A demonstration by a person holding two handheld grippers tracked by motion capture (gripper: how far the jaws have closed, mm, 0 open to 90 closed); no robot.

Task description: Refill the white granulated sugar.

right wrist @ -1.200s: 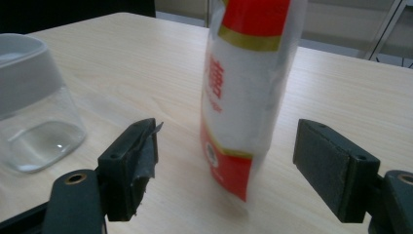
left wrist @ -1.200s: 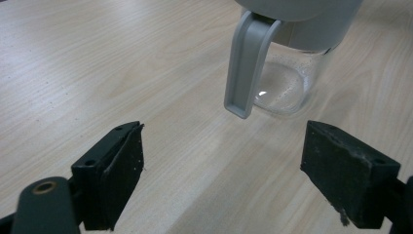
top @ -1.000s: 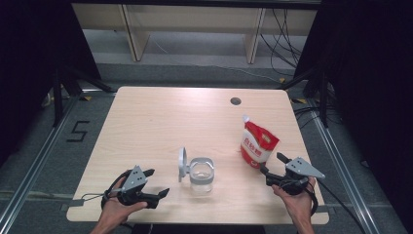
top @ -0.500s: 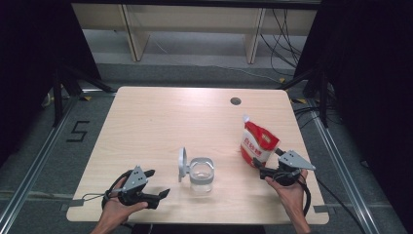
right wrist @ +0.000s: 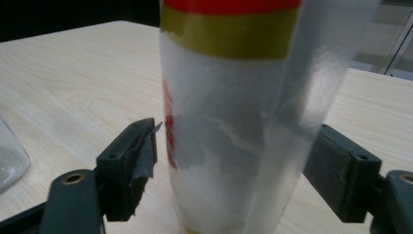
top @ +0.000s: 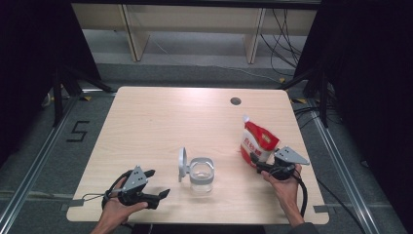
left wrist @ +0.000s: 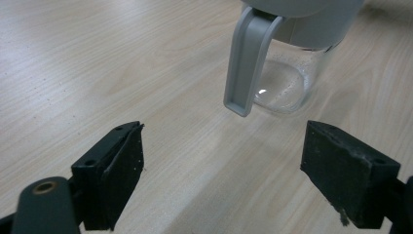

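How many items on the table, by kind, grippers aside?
Red and white stand-up pouch: 1
Clear glass jar with grey flip lid: 1
Total: 2

Light wooden table (top: 160, 126); dark round hole (top: 235, 101) near far edge.

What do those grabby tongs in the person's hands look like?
Both are black. The left tongs and right tongs each carry a grey three-cornered plate on top and trail a black cable. Up close, their two jaws end in thick, blocky black pads, a bit scuffed. A dark sleeve edge shows at the right wrist.
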